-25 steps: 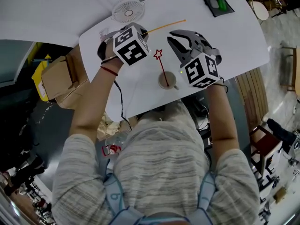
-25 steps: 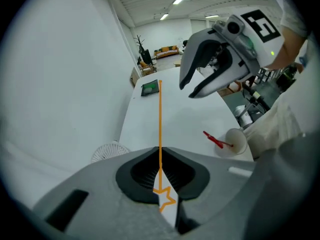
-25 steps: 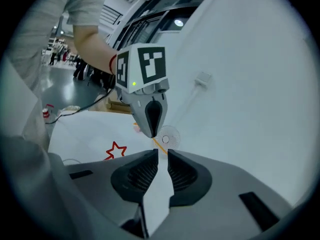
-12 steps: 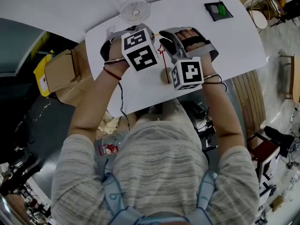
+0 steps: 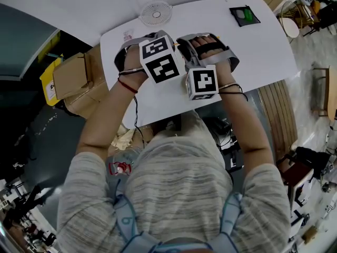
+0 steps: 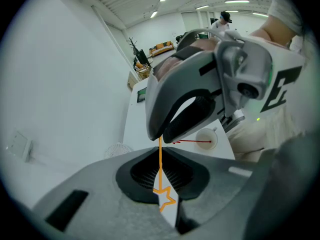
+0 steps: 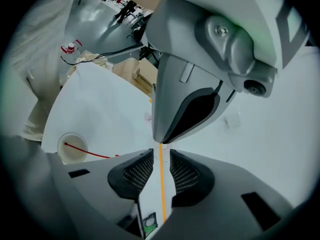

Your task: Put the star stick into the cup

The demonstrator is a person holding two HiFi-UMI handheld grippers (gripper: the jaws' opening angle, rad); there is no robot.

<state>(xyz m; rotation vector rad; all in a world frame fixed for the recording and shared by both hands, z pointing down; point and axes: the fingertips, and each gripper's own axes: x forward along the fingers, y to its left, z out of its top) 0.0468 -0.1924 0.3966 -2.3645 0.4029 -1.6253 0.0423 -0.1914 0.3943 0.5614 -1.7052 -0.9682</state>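
While the left gripper [image 6: 160, 155] clamps the orange star stick [image 6: 160, 166], the right gripper [image 7: 161, 158] stands loose around the same stick

Over the white table [image 5: 253, 51] the two grippers meet nose to nose, so close that the head view hides both stick and cup beneath them. The left jaws are pressed together on the shaft just beyond its star outline, which sits nearest that gripper's camera. The right jaws have just been opening. The orange shaft runs down the gap between their pads with white showing on either side, touching neither. The paper cup [image 6: 206, 139] stands upright on the table on the person's side, with a red star stick [image 6: 192, 141] leaning out of it. A small round fan [image 5: 156, 13] lies at the far edge
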